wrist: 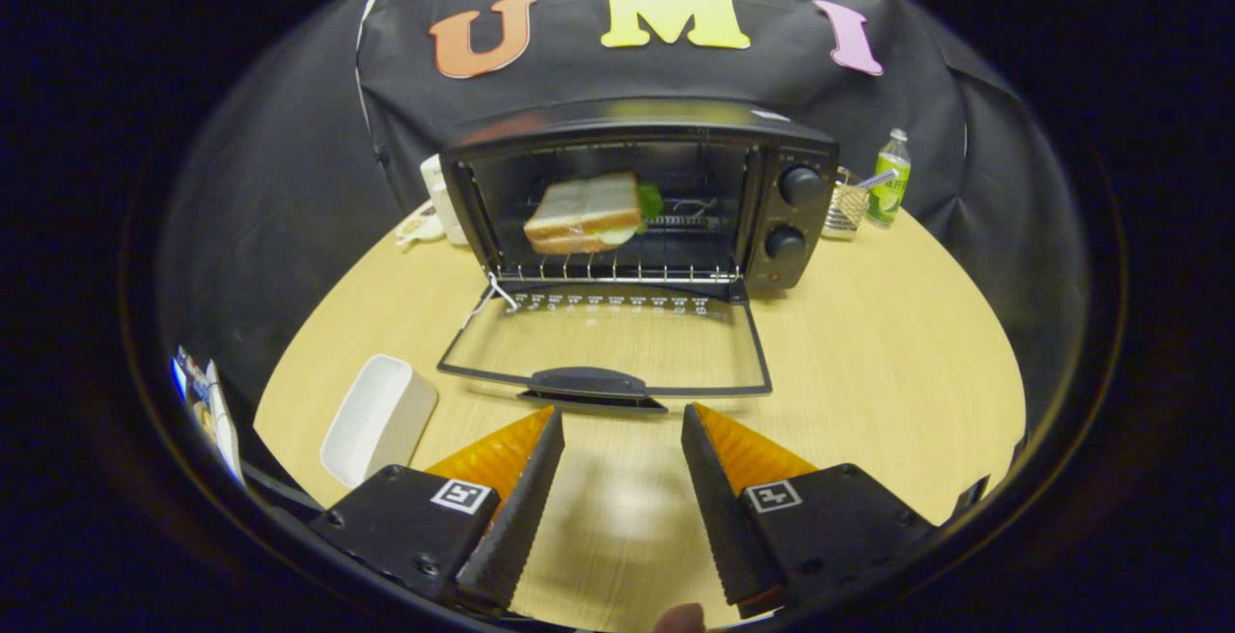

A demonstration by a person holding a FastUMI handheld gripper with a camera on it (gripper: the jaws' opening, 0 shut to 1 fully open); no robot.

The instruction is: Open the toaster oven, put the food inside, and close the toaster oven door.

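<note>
1. The toaster oven [642,194], a dark boxy metal case, stands at 12 o'clock from the hand-held gripper [622,421], far across the round wooden counter [888,363].
2. Its glass door [608,348] lies folded down flat, the handle [589,384] just ahead of the fingertips.
3. A sandwich [584,216] of pale bread with a green leaf sits on the wire rack [617,271] inside.
4. Two round knobs [799,184] stack on the oven's right panel.
5. The hand-held gripper hovers with fingers spread apart, nothing between them.
6. A white rectangular dish [378,419] lies at 10 o'clock, beside the door.
7. At 1 o'clock, past the oven, a wire basket [847,204] and a green bottle [889,179] stand.
</note>
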